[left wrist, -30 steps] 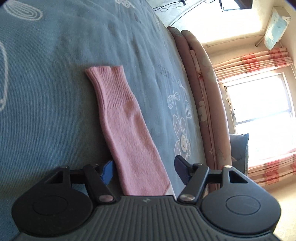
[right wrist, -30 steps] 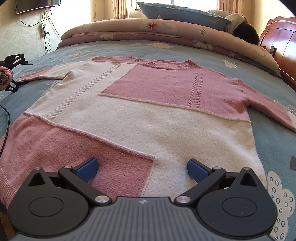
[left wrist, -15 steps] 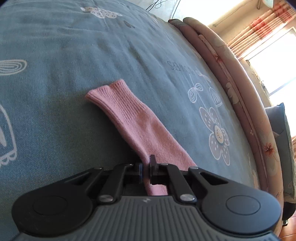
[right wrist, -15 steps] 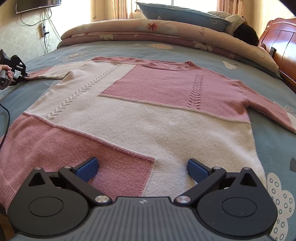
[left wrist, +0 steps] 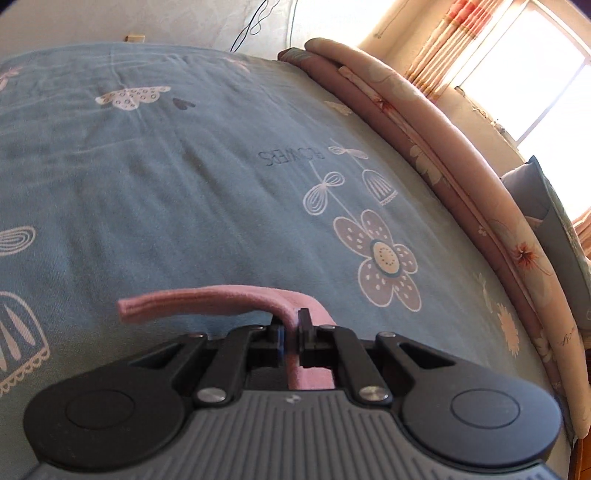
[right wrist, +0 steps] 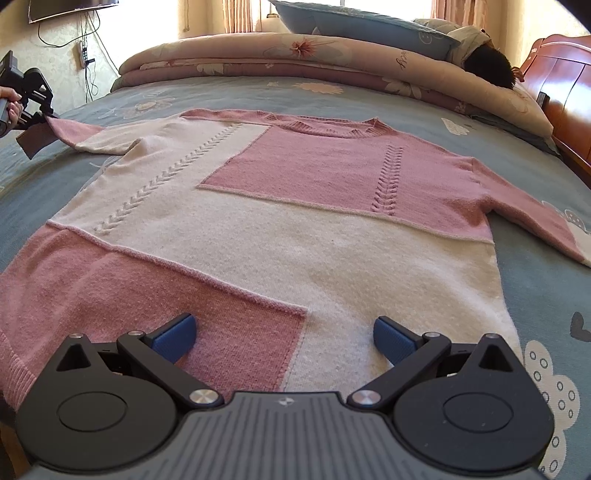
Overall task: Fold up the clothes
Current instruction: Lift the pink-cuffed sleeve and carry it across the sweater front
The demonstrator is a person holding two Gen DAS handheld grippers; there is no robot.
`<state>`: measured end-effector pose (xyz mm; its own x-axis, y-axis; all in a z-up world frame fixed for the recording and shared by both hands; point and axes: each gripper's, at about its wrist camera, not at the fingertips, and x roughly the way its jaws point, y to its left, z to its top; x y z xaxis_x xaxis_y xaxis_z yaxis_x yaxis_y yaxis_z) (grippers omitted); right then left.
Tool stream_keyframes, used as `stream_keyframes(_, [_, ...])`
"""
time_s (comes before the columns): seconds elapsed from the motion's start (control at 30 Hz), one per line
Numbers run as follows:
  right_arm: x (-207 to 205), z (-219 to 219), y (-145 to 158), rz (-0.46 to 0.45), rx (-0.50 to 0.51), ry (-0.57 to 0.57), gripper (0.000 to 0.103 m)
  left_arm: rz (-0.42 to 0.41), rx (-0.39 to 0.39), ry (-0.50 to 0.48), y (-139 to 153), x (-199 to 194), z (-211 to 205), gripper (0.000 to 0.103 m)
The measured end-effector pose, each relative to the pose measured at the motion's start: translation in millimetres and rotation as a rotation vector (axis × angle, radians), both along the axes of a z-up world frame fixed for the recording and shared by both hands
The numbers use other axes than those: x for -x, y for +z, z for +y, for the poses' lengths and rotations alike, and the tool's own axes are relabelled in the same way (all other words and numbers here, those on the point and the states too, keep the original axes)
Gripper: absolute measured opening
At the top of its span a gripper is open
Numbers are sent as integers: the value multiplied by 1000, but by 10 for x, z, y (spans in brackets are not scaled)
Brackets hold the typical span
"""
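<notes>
A pink and cream knitted sweater [right wrist: 280,229] lies flat, front up, on the blue bedspread [right wrist: 546,280], neckline towards the far pillows. My left gripper [left wrist: 291,325] is shut on the pink sleeve [left wrist: 207,297], which hangs lifted above the bed with its cuff drooping to the left. In the right wrist view that gripper [right wrist: 38,107] holds the sleeve [right wrist: 70,131] at the far left. My right gripper [right wrist: 282,334] is open just above the sweater's hem, with nothing between its fingers. The other sleeve [right wrist: 532,218] lies flat to the right.
A rolled floral quilt [right wrist: 332,62] and a blue pillow [right wrist: 369,24] run along the far side of the bed. A person's dark-haired head [right wrist: 487,62] rests at the far right, next to a wooden headboard [right wrist: 565,96]. A hand [right wrist: 9,107] grips the left tool.
My left gripper closed on the sleeve near its cuff and raised it off the bedspread. The right gripper stayed open over the hem.
</notes>
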<state>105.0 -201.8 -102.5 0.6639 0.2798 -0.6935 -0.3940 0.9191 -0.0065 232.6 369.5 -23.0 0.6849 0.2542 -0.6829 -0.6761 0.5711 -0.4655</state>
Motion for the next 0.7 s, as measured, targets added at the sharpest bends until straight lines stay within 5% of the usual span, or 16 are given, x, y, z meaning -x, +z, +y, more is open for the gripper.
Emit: stream_keyframes(0.7, [209,-268,326,-88,-179,1,103,-100,-153,-309,1145,-555,-1611,4])
